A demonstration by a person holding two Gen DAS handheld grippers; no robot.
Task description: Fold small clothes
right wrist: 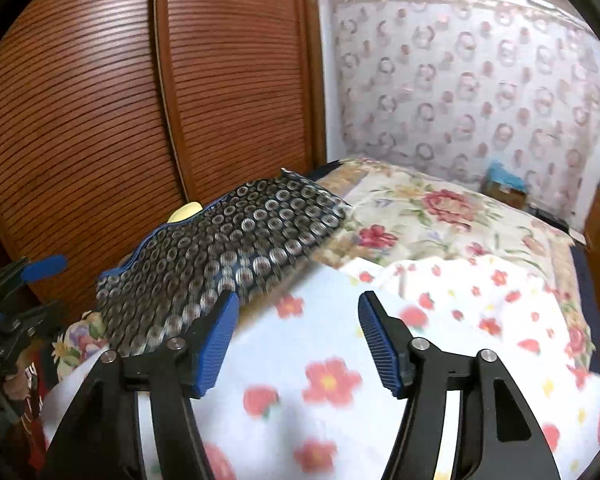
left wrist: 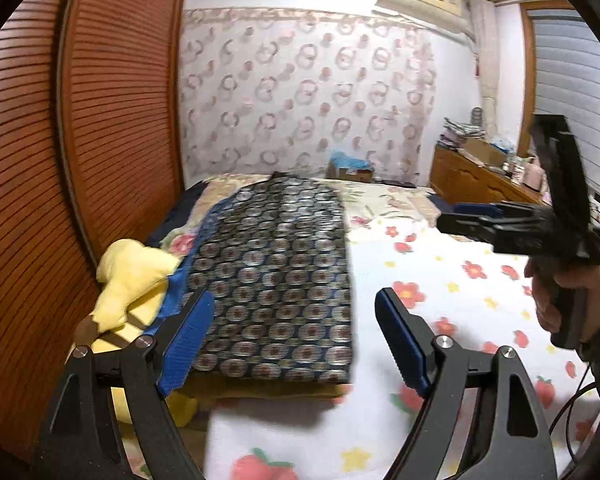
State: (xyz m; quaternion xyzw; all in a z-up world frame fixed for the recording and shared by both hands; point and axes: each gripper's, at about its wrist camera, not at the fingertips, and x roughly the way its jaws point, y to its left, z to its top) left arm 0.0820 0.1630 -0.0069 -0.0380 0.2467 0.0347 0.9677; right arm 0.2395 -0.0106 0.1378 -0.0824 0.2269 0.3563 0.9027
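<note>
A dark blue garment with a silver circle pattern [left wrist: 276, 272] lies folded flat on the bed, also in the right wrist view [right wrist: 228, 248]. A yellow cloth [left wrist: 132, 280] is bunched at its left edge, and only a small bit of that yellow cloth [right wrist: 185, 212] shows in the right wrist view. My left gripper [left wrist: 294, 300] hangs open above the garment's near end, its pads touching nothing. My right gripper [right wrist: 298, 298] is open over a white flowered blanket [right wrist: 328, 380], just right of the garment. In the left wrist view the right gripper [left wrist: 472, 216] is held by a hand [left wrist: 560, 300] at the right.
Brown louvred wardrobe doors [left wrist: 100, 120] run close along the bed's left side. A floral bedspread [right wrist: 440, 216] covers the far half of the bed. A cardboard box [left wrist: 348, 170] sits at the headboard wall. A cluttered wooden dresser [left wrist: 472, 180] stands at the right.
</note>
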